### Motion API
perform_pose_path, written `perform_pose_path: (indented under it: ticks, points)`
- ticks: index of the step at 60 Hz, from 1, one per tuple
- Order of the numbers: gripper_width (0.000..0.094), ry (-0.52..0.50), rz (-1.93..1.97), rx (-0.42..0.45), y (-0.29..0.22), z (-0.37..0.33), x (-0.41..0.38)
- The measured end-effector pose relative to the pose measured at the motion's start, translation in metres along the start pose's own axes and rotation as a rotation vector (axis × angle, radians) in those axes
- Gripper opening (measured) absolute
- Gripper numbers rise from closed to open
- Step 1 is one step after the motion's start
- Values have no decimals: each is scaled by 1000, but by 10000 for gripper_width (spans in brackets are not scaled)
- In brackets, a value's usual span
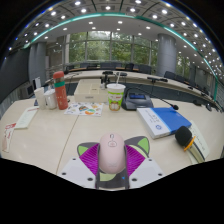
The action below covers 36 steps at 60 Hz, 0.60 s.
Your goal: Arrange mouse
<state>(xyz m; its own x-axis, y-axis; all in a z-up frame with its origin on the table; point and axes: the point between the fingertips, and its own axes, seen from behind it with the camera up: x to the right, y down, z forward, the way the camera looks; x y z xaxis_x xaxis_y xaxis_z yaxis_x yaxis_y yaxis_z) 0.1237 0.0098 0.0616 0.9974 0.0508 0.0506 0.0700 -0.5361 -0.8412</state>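
Note:
A pale pink computer mouse (111,152) sits between my two fingers, its length pointing away from me. My gripper (112,158) is shut on it: both magenta pads (90,158) press against its sides. The mouse is held just above the white table (45,140), near its front edge. Its underside and whether it touches the table are hidden.
Beyond the fingers stand a green-and-white paper cup (116,96), a red bottle (60,90) and white cups (45,98). A blue book with a white keyboard-like item (165,120) lies to the right, with a black-and-yellow tool (186,138) beside it. Papers (85,107) lie at centre.

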Motion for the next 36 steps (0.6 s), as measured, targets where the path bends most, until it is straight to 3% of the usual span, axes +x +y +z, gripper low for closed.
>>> perform_pose_path:
  ticks: [10, 15, 18, 20, 24, 27, 36]
  points:
    - [335, -40, 2, -60, 46, 26, 16]
    - [426, -66, 20, -111, 66, 31, 15]
    - [484, -79, 26, -94, 63, 29, 12]
    - [561, -79, 30, -102, 65, 27, 14]
    - [871, -66, 25, -118, 66, 16, 17]
    - [836, -53, 20, -115, 64, 3, 20]
    - [853, -26, 24, -78, 49, -56, 17]
